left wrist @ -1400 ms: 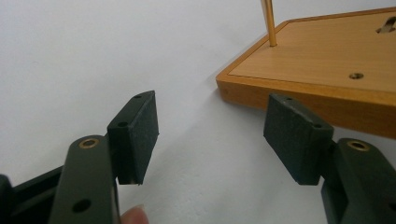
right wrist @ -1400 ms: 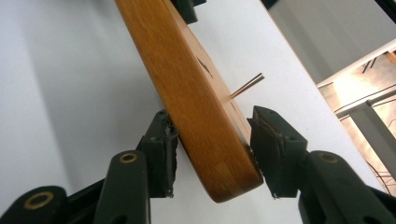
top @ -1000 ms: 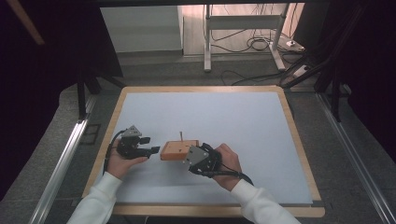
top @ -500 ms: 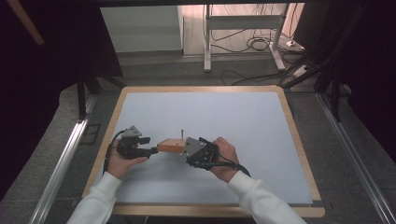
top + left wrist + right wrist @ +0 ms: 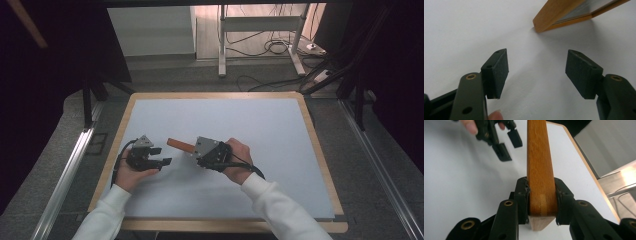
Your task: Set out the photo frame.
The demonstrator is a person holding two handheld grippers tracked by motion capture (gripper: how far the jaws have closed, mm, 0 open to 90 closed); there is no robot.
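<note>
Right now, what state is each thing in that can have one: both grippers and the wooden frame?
Right gripper: shut on the wooden frame, its jaws having just been closing onto the frame's edge.
Wooden frame: clamped at one end, raised at a tilt off the table; its far corner appears lifted in the left gripper view.
Left gripper: open, nothing between its pads, apart from the frame.

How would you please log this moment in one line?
right gripper: shut on wooden frame, lifted | left gripper: open, empty | white board
</note>
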